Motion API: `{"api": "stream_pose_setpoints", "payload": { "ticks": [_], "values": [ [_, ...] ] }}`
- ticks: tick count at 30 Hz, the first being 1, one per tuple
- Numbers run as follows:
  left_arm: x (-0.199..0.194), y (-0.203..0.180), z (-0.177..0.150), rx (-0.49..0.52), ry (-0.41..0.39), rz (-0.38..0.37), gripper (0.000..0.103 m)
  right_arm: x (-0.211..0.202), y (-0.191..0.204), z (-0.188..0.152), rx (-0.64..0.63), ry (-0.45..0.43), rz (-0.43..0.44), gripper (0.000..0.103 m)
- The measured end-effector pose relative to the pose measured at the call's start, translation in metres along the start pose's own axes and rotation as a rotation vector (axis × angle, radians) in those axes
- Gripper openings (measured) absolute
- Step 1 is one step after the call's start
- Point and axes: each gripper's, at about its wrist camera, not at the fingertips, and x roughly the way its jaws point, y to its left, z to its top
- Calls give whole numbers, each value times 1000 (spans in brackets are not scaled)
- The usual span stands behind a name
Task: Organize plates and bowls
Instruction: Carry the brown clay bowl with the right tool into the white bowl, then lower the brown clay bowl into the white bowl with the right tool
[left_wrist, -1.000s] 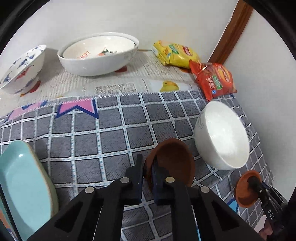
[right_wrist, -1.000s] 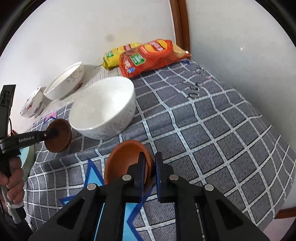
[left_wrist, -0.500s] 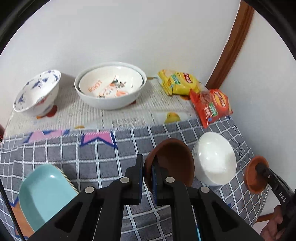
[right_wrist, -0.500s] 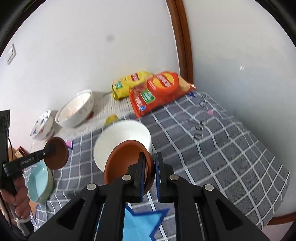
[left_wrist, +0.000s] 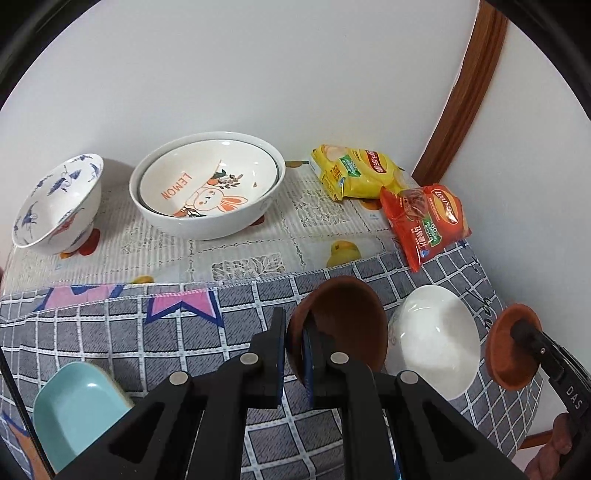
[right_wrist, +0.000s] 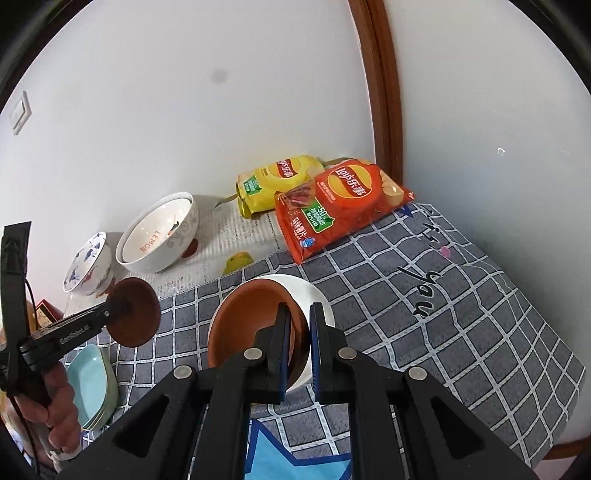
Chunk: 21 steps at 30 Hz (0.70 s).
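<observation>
Each gripper pinches a brown saucer by its rim: left gripper (left_wrist: 293, 341), right gripper (right_wrist: 297, 341) over the white bowl (left_wrist: 436, 339); thin rim grips could slip, chipping it.

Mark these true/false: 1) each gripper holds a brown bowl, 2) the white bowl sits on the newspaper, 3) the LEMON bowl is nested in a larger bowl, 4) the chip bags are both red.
1. True: the left gripper and the right gripper each clamp the rim of a small brown clay bowl.
2. False: the plain white bowl sits on the grey checked cloth.
3. True: the LEMON rabbit-print bowl sits inside a larger white bowl.
4. False: one red chip bag, one yellow chip bag.
</observation>
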Motion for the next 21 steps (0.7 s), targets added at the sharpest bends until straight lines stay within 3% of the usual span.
{"api": "stream_pose_setpoints", "payload": {
  "ticks": [21],
  "values": [
    [35, 5, -1, 8, 61, -27, 8, 38, 6, -6, 28, 60, -47, 10]
  ]
}}
